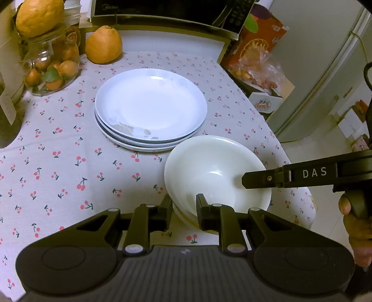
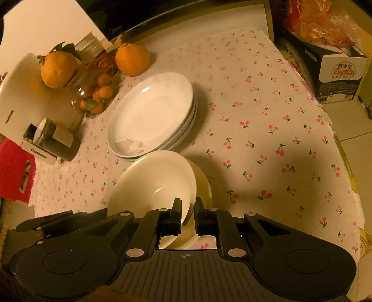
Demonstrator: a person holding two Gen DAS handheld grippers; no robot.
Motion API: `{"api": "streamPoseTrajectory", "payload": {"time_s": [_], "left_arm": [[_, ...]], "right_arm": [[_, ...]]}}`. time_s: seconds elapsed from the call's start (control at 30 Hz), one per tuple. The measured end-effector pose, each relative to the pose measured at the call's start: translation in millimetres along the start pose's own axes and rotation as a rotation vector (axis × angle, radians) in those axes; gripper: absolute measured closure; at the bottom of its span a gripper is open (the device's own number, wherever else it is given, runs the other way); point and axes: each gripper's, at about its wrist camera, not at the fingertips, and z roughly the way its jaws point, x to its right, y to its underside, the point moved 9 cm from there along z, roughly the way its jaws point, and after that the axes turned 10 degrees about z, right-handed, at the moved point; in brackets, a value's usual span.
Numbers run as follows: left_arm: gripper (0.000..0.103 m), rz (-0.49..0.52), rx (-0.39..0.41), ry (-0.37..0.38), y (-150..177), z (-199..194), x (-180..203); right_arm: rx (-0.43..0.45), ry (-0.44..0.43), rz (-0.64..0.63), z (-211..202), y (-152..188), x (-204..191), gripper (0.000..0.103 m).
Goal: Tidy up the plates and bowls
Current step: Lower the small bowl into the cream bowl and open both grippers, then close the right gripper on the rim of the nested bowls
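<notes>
A stack of white plates (image 1: 148, 104) with grey flower print sits mid-table; it also shows in the right wrist view (image 2: 151, 113). Cream bowls (image 1: 214, 172) are stacked just in front of it. My left gripper (image 1: 183, 204) straddles the near-left rim of the top bowl, one finger outside and one inside, jaws narrowly apart. My right gripper (image 2: 188, 206) straddles the rim of the top bowl (image 2: 153, 183), which tilts above the lower bowls (image 2: 204, 185); a small gap shows beside the rim. The right gripper's finger (image 1: 262, 178) reaches over the bowl in the left wrist view.
Cherry-print tablecloth (image 1: 69, 167) covers the table. A glass jar of small oranges (image 1: 51, 67), a large citrus fruit (image 1: 103, 45) and a microwave (image 1: 162, 11) stand at the back. Boxes and bagged fruit (image 1: 255, 69) sit beyond the right edge. A dark jar (image 2: 55, 139) stands left.
</notes>
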Motion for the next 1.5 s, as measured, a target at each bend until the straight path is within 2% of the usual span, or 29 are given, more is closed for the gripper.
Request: {"api": "streamPoseTrajectory", "payload": {"time_s": [0.87, 1.0, 1.17, 1.2, 1.23, 1.27, 1.3, 1.33, 1.4, 1.5], "left_arm": [[0.081, 0.011, -0.031, 0.026, 6.9, 9.4, 1.8], [0.08, 0.009, -0.033, 0.022, 7.1, 9.7, 1.2], [0.076, 0.008, -0.03, 0.034, 7.6, 9.0, 0.4], [0.074, 0.014, -0.025, 0.04, 7.4, 8.6, 1.0], [0.067, 0.022, -0.021, 0.048, 7.3, 8.4, 2.0], [0.061, 0.031, -0.017, 0.056, 7.6, 8.2, 3.1], [0.048, 0.04, -0.012, 0.062, 8.1, 8.0, 4.0], [0.039, 0.05, -0.008, 0.064, 8.6, 7.6, 4.6], [0.032, 0.074, 0.005, 0.071, 9.6, 6.8, 6.9], [0.018, 0.106, 0.035, 0.09, 10.5, 5.5, 8.0]], "right_arm": [[-0.013, -0.025, 0.032, -5.3, -6.9, 10.6, 0.089], [-0.001, -0.017, 0.038, -7.8, -9.7, 13.5, 0.084], [0.011, -0.011, 0.042, -10.9, -12.8, 17.2, 0.083], [0.011, -0.011, 0.044, -10.9, -13.4, 18.2, 0.081], [0.012, -0.015, 0.047, -10.9, -13.9, 18.9, 0.078], [0.013, -0.016, 0.05, -10.9, -14.3, 19.6, 0.07], [0.015, -0.017, 0.052, -11.3, -14.8, 20.4, 0.063], [0.019, -0.02, 0.049, -11.9, -15.4, 20.7, 0.059], [0.03, -0.021, 0.039, -13.3, -16.7, 20.8, 0.043], [0.054, -0.035, 0.014, -14.5, -18.6, 19.6, 0.034]]}}
